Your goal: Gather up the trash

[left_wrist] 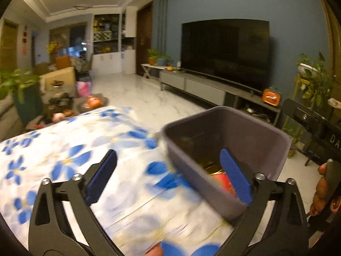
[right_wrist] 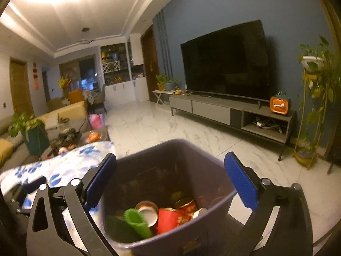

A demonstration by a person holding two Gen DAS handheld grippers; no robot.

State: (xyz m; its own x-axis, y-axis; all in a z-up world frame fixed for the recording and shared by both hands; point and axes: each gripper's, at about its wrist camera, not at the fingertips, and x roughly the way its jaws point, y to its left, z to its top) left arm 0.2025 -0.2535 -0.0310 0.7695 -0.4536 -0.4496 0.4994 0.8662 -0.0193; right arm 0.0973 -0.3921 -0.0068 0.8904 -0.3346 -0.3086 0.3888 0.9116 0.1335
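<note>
Both grippers' fingers (right_wrist: 240,181) spread over bin (right_wrist: 213,234).

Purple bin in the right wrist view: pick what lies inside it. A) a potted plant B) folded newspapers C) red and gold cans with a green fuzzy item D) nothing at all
C: the purple bin holds red and gold cans beside a green fuzzy item.
</note>
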